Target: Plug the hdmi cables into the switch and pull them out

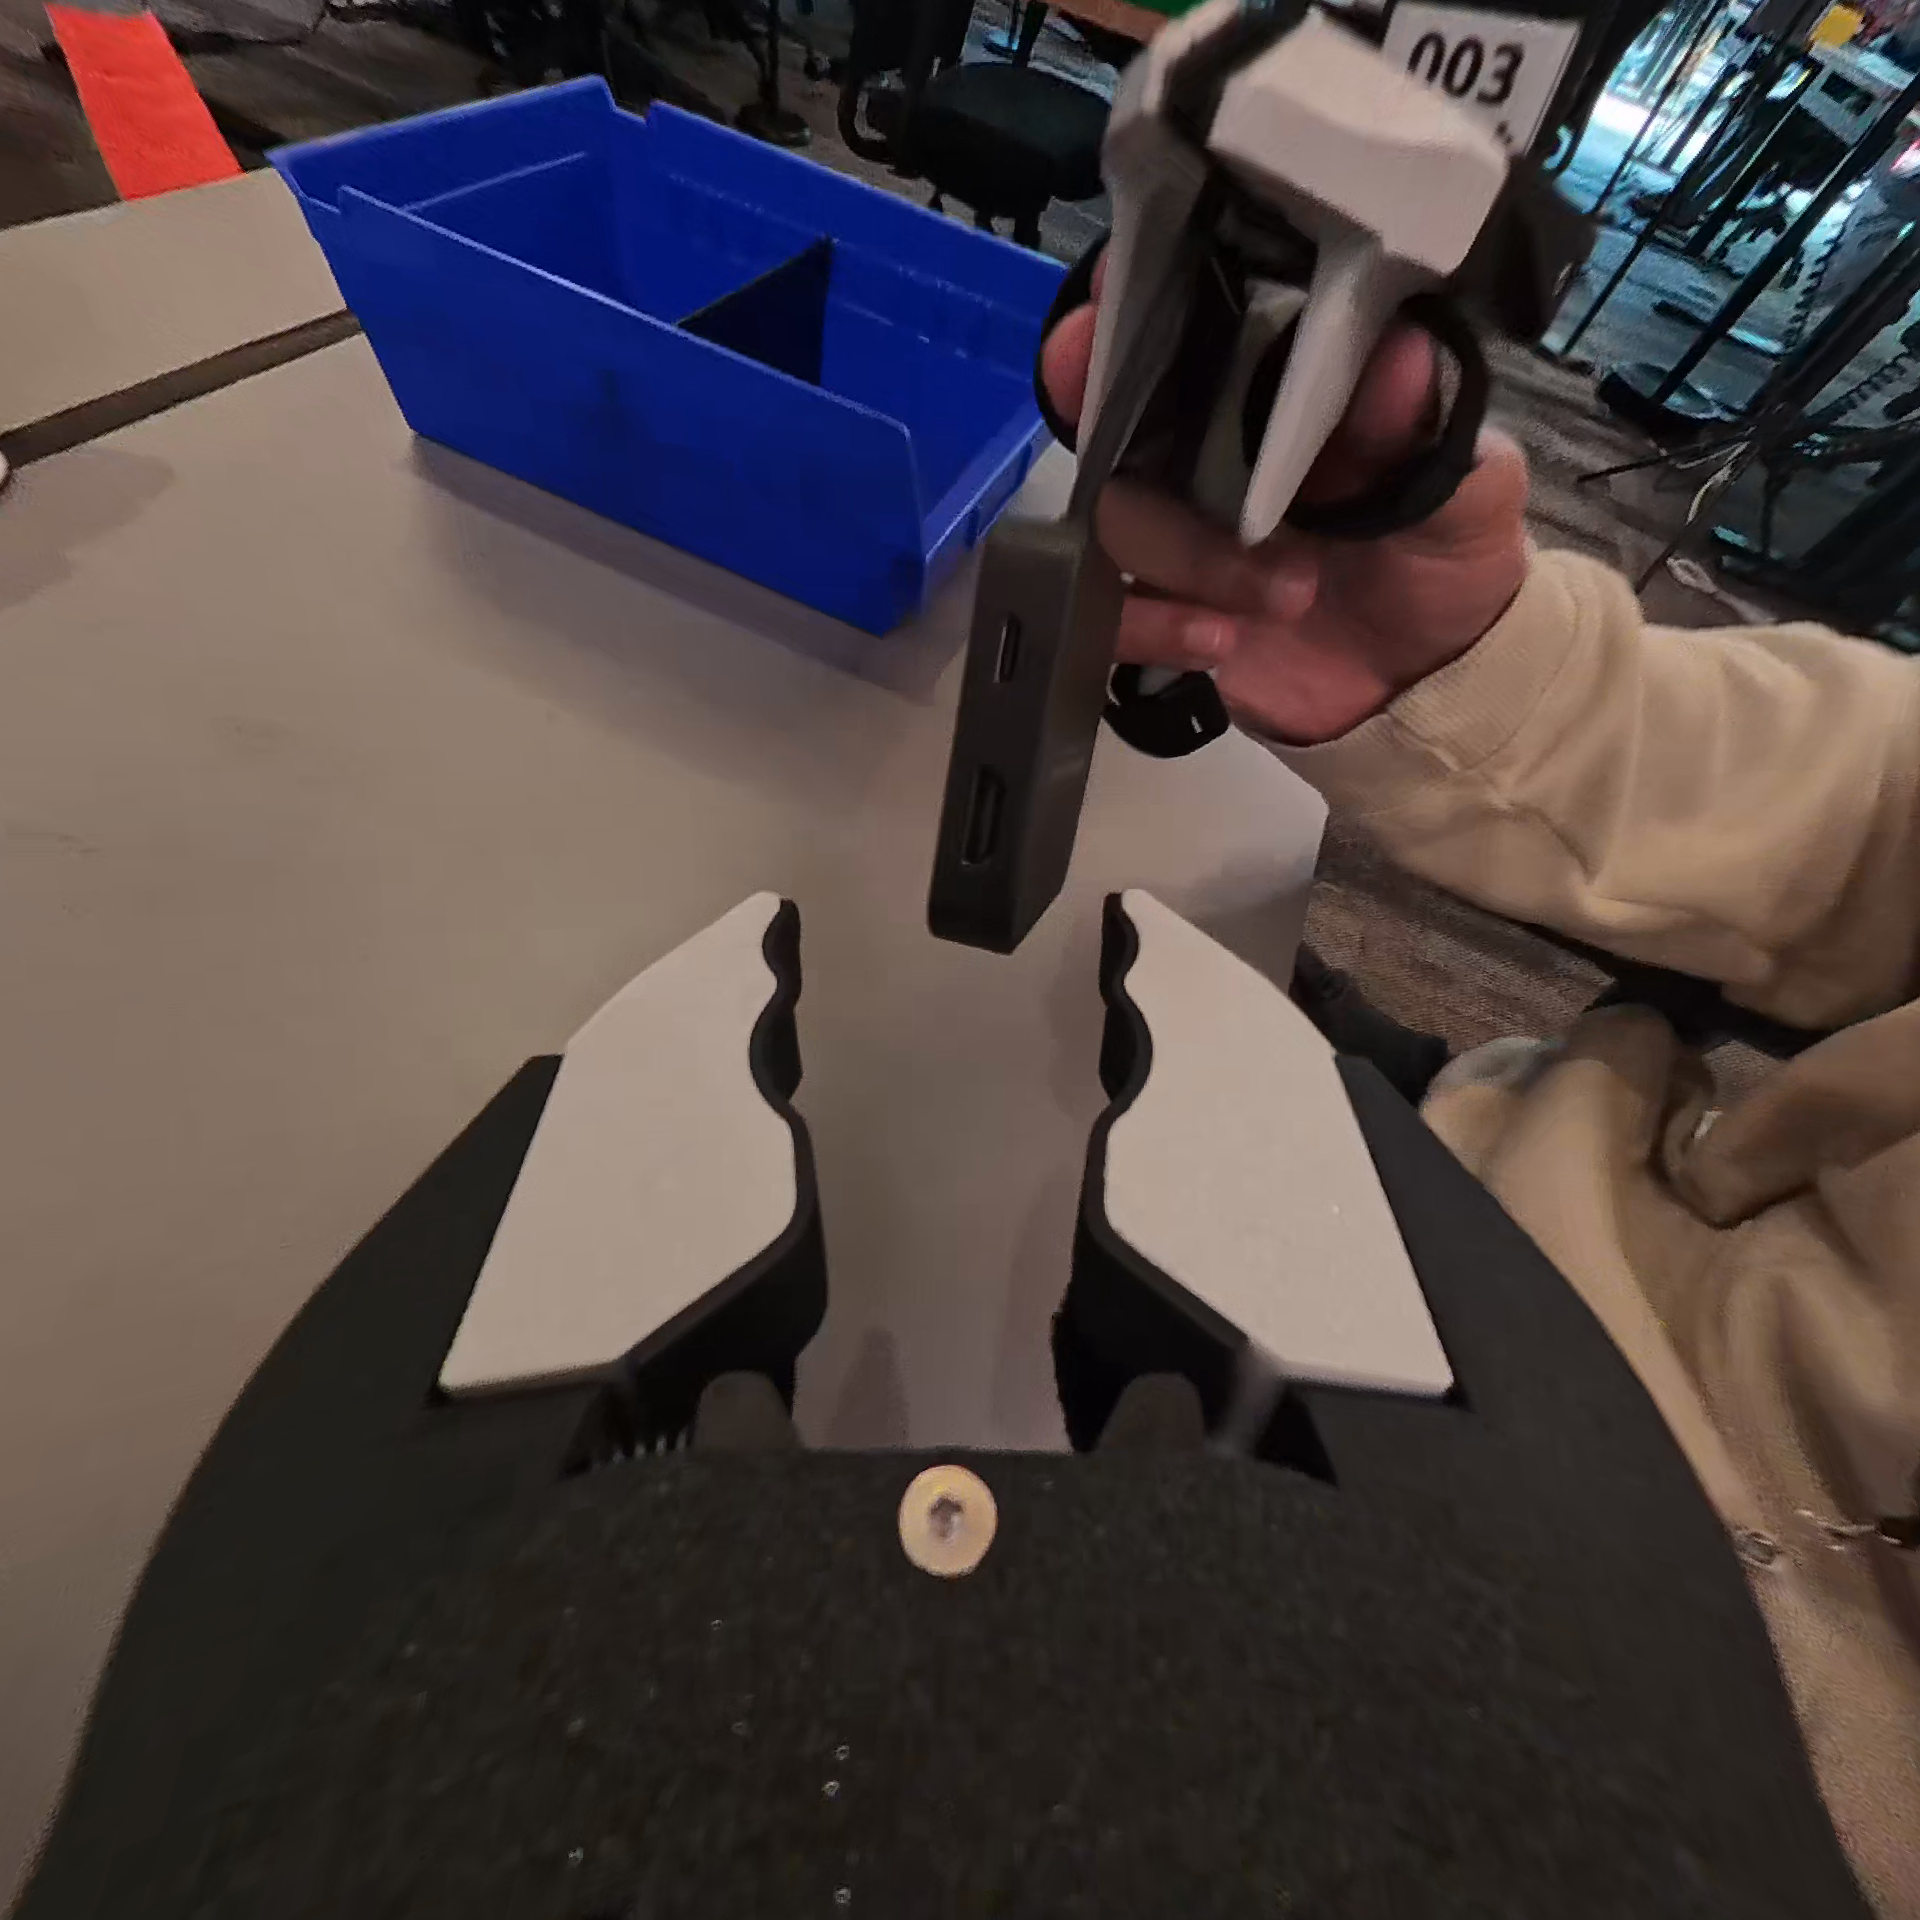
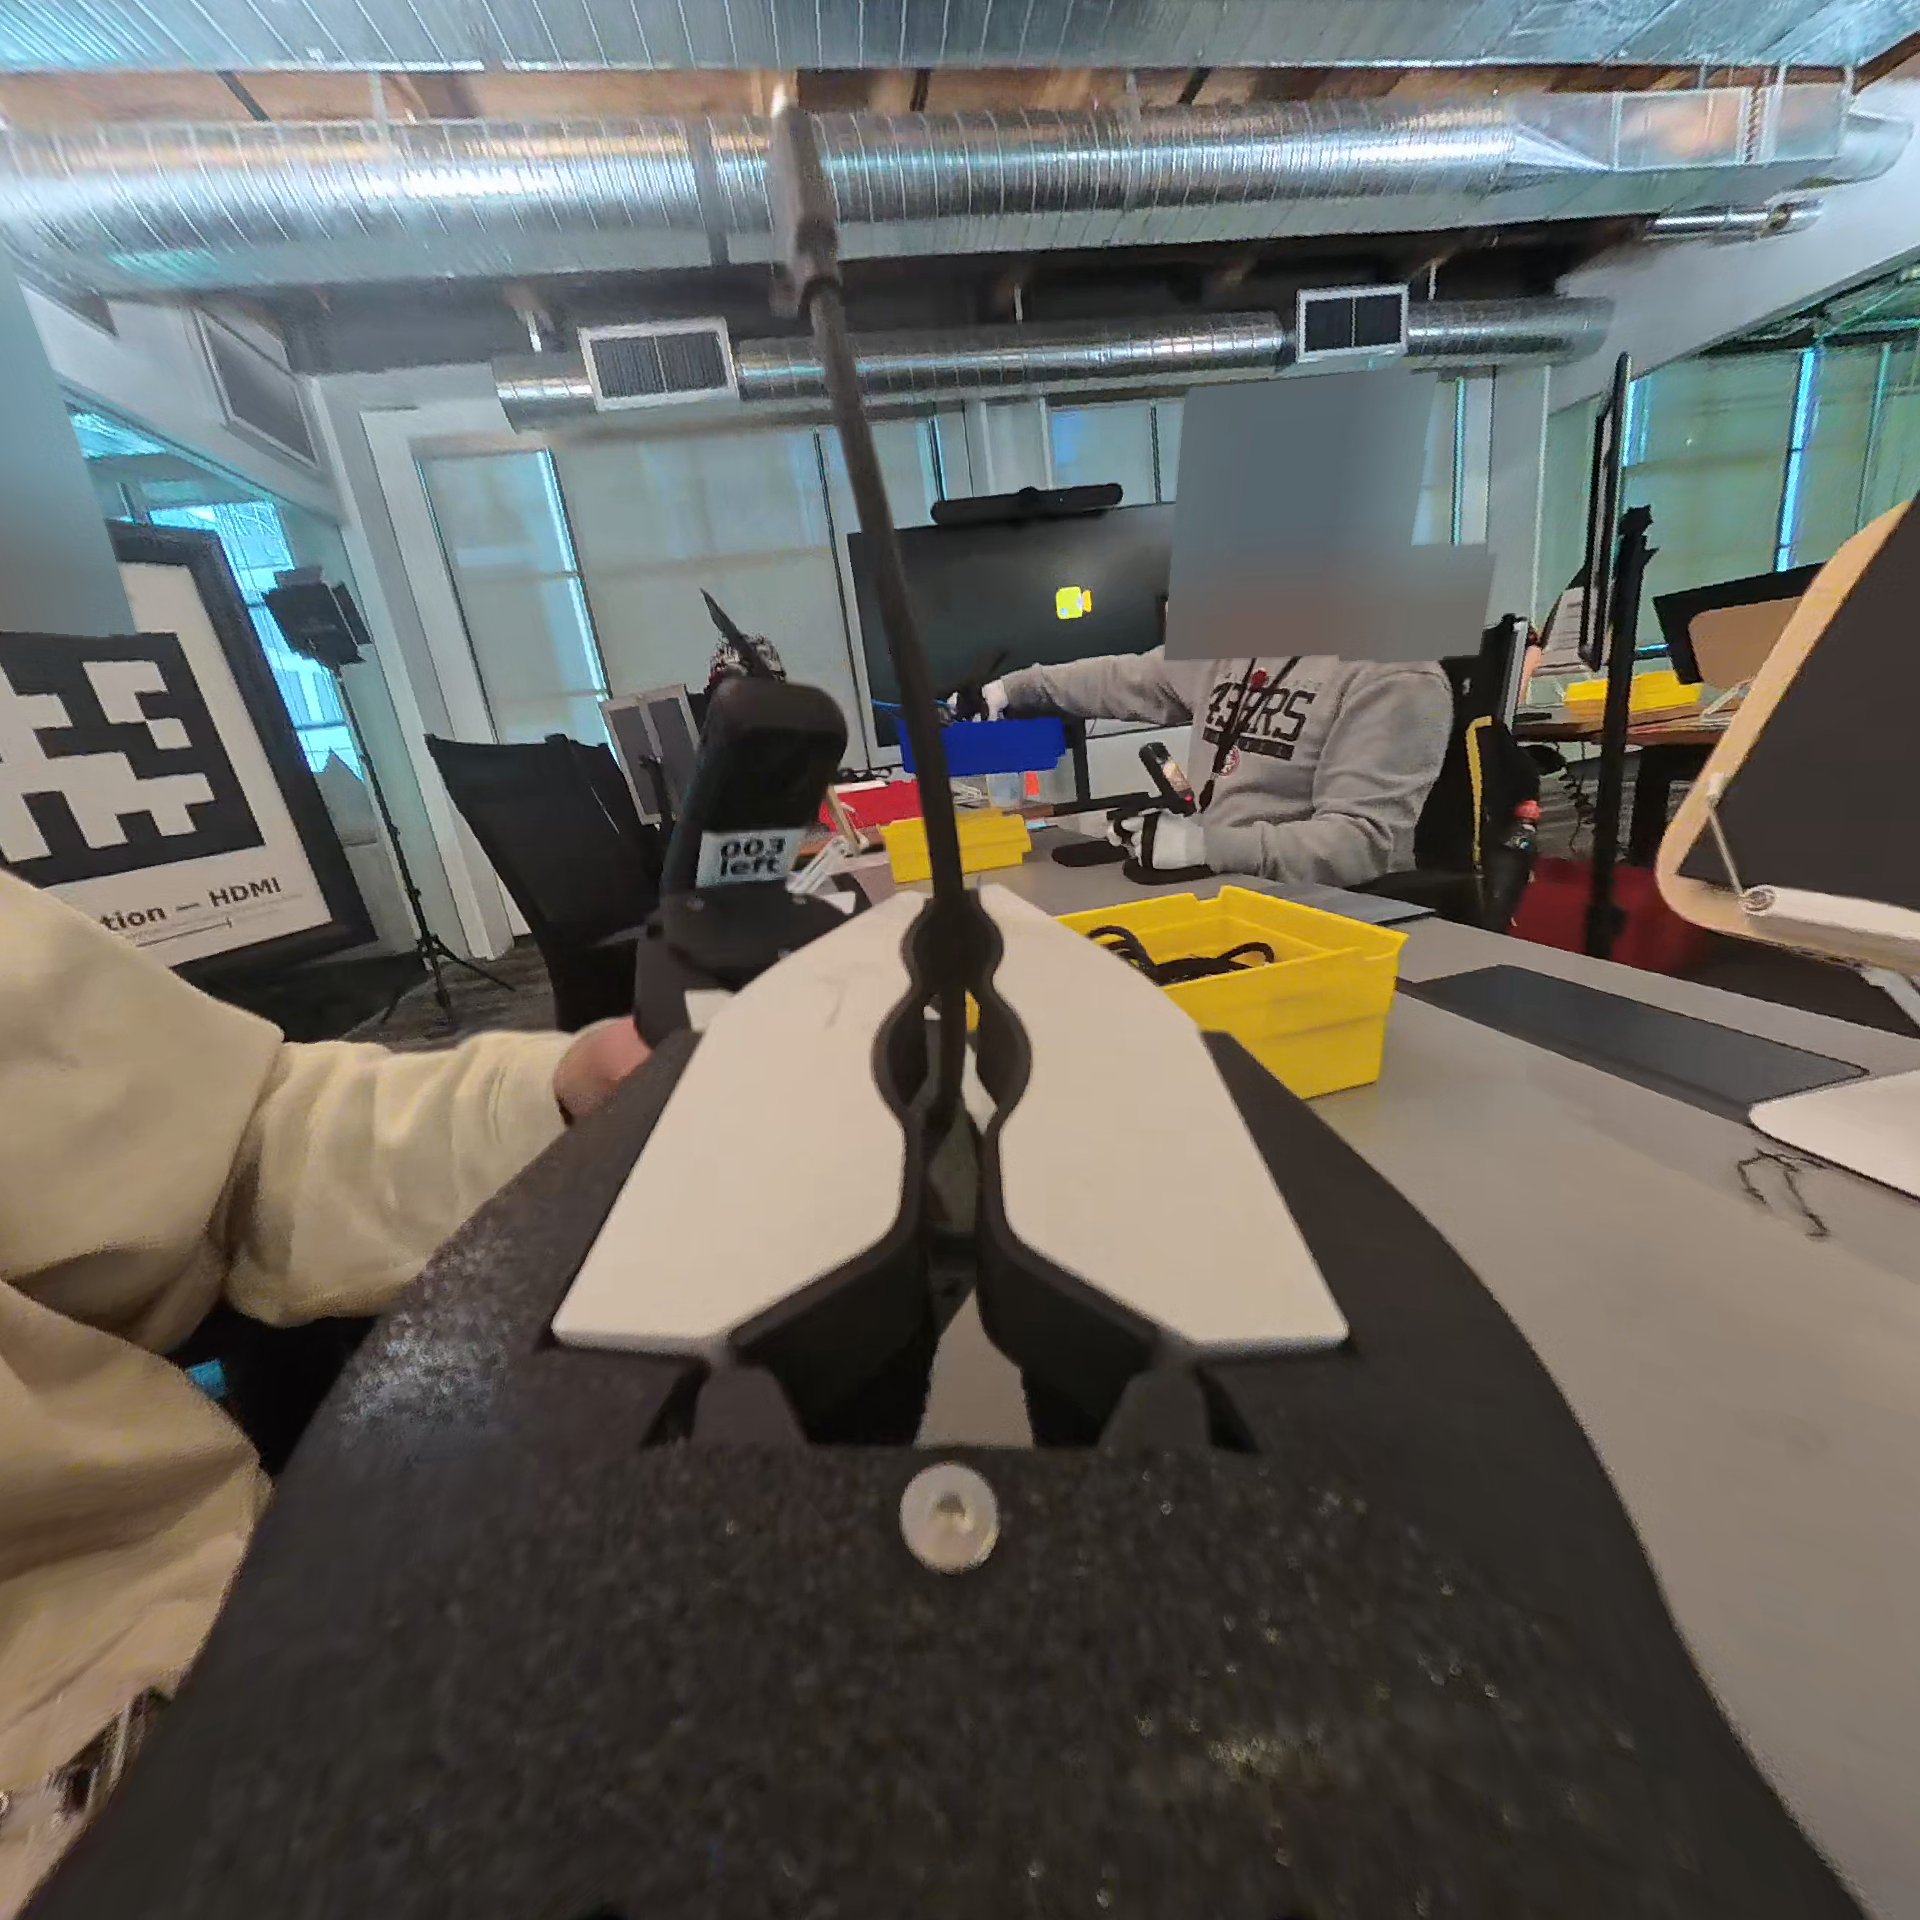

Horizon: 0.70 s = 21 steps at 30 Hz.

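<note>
Left wrist view: left gripper (image 1: 951, 925), white-faced fingers (image 1: 665, 1143) on black body, spread wide with nothing between them, held over a plain grey tabletop (image 1: 312, 831). Just ahead of the fingertips, in the air, hangs a flat dark grey rectangular HDMI switch box (image 1: 1023, 748), held on edge and slightly tilted, its lower corner near the gap between the left fingers but not touching them. 2 ports show on its narrow side, both unplugged. The right gripper (image 1: 1164, 488) comes in from the upper right; 1 dark-looking finger lies against the switch's broad face, the other white finger stands apart on the far side, so from here it looks pinched on something thin rather than on the box edge; exact contact is hard to tell. A bare hand (image 1: 1320, 582) in a cream sleeve (image 1: 1621, 790) holds that gripper through black loop handles. Behind, a blue open plastic bin (image 1: 665, 416) with a divider sits on the table, well apart from the switch. An orange strip (image 1: 135, 99) lies on the floor, top left.

Right wrist view: right gripper (image 2: 951, 935) clenched, pads pressed together on a thin black HDMI cable (image 2: 883, 582) that rises from the pinch to a grey plug end (image 2: 802, 197), blurred. The switch itself is not seen here. The left gripper's black body (image 2: 748, 831) shows at the left beyond a cream sleeve. A yellow plastic bin (image 2: 1299, 997) holding black cables sits on the table behind. Another person in a grey hoodie (image 2: 1309, 769) sits farther back.
</note>
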Tool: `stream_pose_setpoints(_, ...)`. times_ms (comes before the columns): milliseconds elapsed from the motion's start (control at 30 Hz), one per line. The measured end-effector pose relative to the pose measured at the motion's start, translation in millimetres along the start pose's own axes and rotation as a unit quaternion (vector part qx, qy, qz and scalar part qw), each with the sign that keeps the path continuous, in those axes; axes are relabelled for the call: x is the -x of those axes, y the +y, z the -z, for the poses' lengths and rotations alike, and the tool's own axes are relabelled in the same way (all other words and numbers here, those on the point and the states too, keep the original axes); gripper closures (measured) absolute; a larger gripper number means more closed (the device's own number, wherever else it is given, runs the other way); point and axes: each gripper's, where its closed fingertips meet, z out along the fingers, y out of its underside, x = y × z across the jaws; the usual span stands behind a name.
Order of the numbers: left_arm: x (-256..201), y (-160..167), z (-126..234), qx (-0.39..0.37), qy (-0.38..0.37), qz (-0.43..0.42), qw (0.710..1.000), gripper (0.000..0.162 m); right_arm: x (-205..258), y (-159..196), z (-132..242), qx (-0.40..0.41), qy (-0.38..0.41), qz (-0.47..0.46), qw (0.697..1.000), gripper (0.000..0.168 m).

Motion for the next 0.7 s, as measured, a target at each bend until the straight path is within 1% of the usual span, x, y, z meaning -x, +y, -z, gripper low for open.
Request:
stream_pose_setpoints(33,3.2,3.8,-1.1,0.003,-0.011,-0.007,1.000,0.108,3.4,2.4,-2.4,0.000,-0.005,-0.002,1.000,0.164)
stream_pose_setpoints(67,5.3,5.2,-0.7,0.002,-0.018,-0.015,1.000,0.115,8.4,6.4,-5.5,0.006,-0.014,-0.005,1.000,0.166)
stream_pose_setpoints(133,4.3,7.4,0.9,-0.001,-0.014,-0.036,0.999,0.142,20.2,11.5,-10.7,0.012,-0.033,-0.006,0.999,0.165)
stream_pose_setpoints(200,4.9,13.4,2.7,0.011,-0.021,-0.082,0.996,0.143,33.8,16.1,-11.7,0.025,-0.065,-0.010,0.998,0.164)
stream_pose_setpoints(233,8.6,15.3,5.2,0.014,-0.042,-0.117,0.992,0.144,38.9,21.4,-10.0,0.048,-0.082,-0.008,0.995,0.161)
stream_pose_setpoints(300,15.2,16.2,13.0,0.020,-0.091,-0.205,0.974,0.145,47.5,35.5,-0.2,0.118,-0.125,0.003,0.985,0.151)
stream_pose_setpoints(333,16.8,17.2,16.7,0.029,-0.109,-0.244,0.963,0.146,52.1,43.3,9.4,0.167,-0.154,0.004,0.974,0.138)
stream_pose_setpoints(367,17.0,18.2,19.7,0.038,-0.120,-0.273,0.954,0.147,50.9,51.7,22.2,0.226,-0.164,0.008,0.960,0.123)
stream_pose_setpoints(400,15.3,20.3,21.0,0.049,-0.121,-0.292,0.947,0.147,39.9,57.1,35.8,0.283,-0.147,0.028,0.947,0.122)
stream_pose_setpoints(433,13.1,22.8,20.9,0.059,-0.119,-0.303,0.944,0.147,24.0,55.3,46.8,0.315,-0.117,0.062,0.940,0.120)
stream_pose_setpoints(467,11.4,25.6,19.8,0.068,-0.115,-0.310,0.941,0.147,11.3,45.6,53.4,0.321,-0.093,0.091,0.938,0.119)
stream_pose_setpoints(500,9.7,28.4,18.0,0.075,-0.112,-0.315,0.939,0.147,4.3,31.0,55.3,0.307,-0.078,0.105,0.943,0.118)
stream_pose_setpoints(567,8.9,33.4,13.1,0.087,-0.111,-0.323,0.936,0.148,-2.9,3.0,48.8,0.272,-0.056,0.116,0.953,0.115)
stream_pose_setpoints(600,9.8,36.9,10.6,0.097,-0.114,-0.328,0.933,0.148,-3.0,-4.8,41.2,0.261,-0.046,0.121,0.956,0.115)
stream_pose_setpoints(633,11.9,40.3,8.4,0.107,-0.120,-0.336,0.928,0.148,0.4,-6.5,32.4,0.259,-0.040,0.130,0.956,0.116)
stream_pose_setpoints(700,15.9,47.1,5.0,0.128,-0.134,-0.356,0.916,0.148,12.6,3.2,13.3,0.267,-0.041,0.178,0.946,0.121)
